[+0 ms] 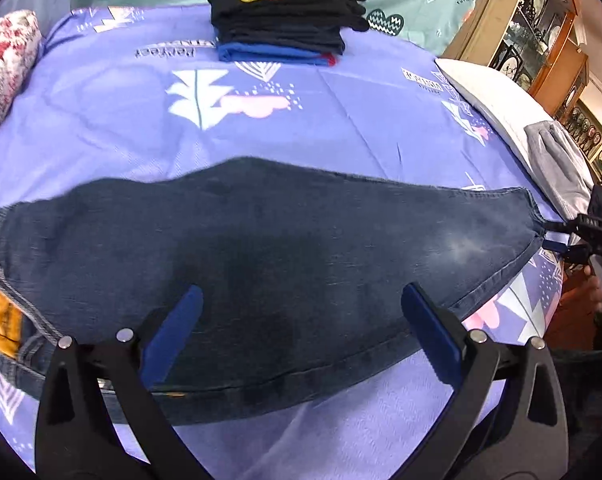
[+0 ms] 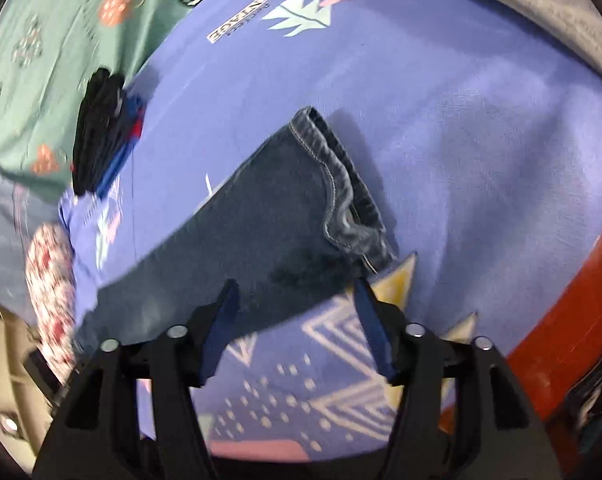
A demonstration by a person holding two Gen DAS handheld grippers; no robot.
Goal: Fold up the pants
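The dark jeans point(image 1: 285, 264) lay flat across the purple bed sheet point(image 1: 341, 120). The left gripper point(image 1: 301, 328) hung wide open over them. The right gripper point(image 2: 297, 312) was open too, by the leg cuffs point(image 2: 337, 184).

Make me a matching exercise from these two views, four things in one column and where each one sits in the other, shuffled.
Things:
1. jeans
2. stack of folded clothes
3. floral pillow
4. grey garment

Places:
A. far end of the purple sheet
B. left edge
C. right edge, on a white pillow
D. spread flat nearest the left gripper

Pairs: 1-D, 2-A, 3-B, 4-C
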